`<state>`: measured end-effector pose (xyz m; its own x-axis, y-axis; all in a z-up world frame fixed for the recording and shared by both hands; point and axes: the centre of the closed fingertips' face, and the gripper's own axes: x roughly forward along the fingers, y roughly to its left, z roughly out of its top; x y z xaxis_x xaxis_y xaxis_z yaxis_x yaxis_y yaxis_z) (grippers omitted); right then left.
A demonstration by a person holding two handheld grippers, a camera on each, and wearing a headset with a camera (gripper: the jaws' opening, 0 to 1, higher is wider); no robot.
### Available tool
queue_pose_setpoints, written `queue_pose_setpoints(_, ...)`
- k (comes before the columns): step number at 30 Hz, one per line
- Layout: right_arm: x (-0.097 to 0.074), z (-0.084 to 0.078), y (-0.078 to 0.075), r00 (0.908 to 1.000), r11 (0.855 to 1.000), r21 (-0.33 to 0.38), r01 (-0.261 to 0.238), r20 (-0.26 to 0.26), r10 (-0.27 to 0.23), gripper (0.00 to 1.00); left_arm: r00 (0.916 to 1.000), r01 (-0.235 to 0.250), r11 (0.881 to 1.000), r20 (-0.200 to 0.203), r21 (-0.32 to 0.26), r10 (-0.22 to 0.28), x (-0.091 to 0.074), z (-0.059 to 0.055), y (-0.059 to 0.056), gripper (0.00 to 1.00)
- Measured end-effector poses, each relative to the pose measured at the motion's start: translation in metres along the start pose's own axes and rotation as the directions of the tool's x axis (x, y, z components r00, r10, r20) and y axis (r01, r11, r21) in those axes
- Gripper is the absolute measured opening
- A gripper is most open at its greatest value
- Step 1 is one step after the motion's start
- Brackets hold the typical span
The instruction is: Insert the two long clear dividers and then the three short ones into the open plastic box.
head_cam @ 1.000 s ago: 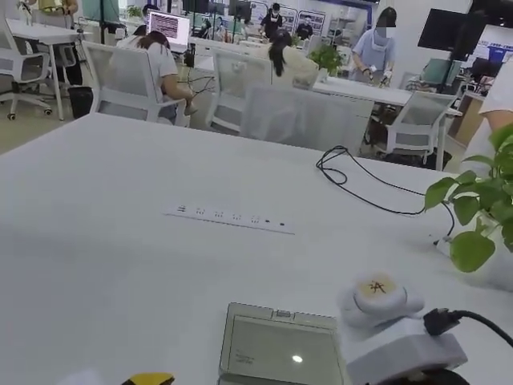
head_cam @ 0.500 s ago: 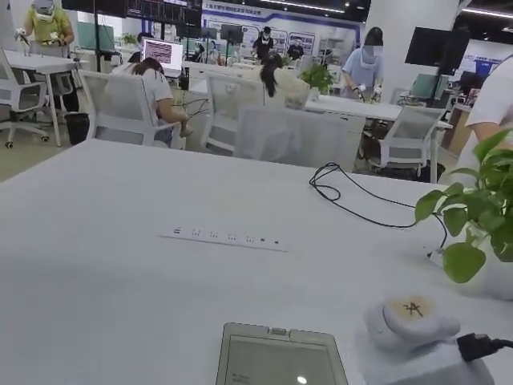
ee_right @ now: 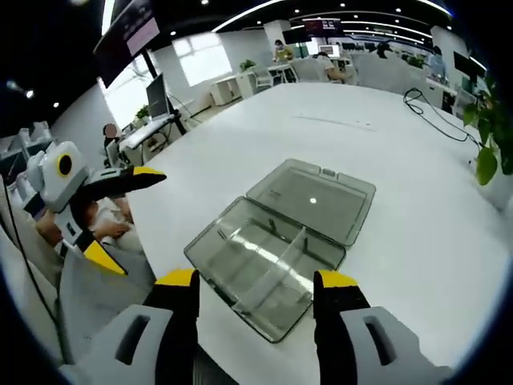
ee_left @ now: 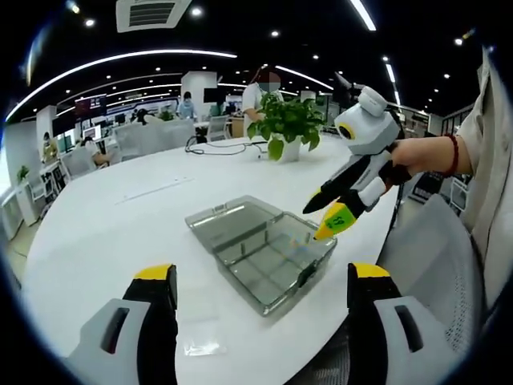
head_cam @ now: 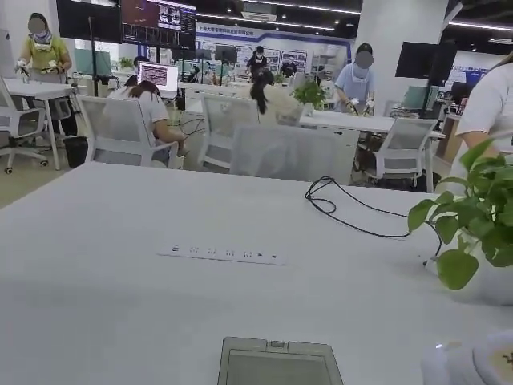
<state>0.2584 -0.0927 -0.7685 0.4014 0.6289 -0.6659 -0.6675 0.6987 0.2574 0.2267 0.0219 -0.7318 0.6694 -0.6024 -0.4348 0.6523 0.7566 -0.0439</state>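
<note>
I'm looking across an open-plan office: white desks, mesh chairs, wall monitors, people working.

The open box lies on the table before me, lid flat behind, power strip beyond, plant right.

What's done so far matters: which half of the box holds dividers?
The deeper half nearer the right gripper: clear dividers cross it, while the flat lid beyond holds none.
</note>
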Motion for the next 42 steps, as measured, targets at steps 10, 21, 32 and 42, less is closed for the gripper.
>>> queue_pose_setpoints(10, -0.020, -0.008, -0.008, 0.9983, 0.999, -0.032, 0.010, 0.057, -0.008, 0.68, 0.9992, -0.031, 0.999, -0.026, -0.017, 0.030, -0.006, -0.005, 0.004, 0.87)
queue_pose_setpoints(21, -0.028, -0.007, -0.006, 0.9962, 0.997, -0.077, 0.006, 0.087, 0.001, 0.73, 0.9896, -0.075, 0.997, -0.125, -0.020, 0.071, -0.008, -0.017, 0.017, 0.79)
queue_pose_setpoints(32, -0.030, -0.006, 0.000, 0.9934, 0.991, -0.136, -0.004, 0.113, 0.019, 0.74, 0.9603, -0.126, 0.991, -0.256, -0.044, 0.110, -0.005, -0.037, 0.034, 0.67)
queue_pose_setpoints(42, -0.029, -0.010, 0.000, 0.9931, 0.992, -0.124, -0.005, 0.116, 0.020, 0.74, 0.9229, -0.142, 0.989, -0.366, -0.033, 0.120, 0.003, -0.058, 0.048, 0.58)
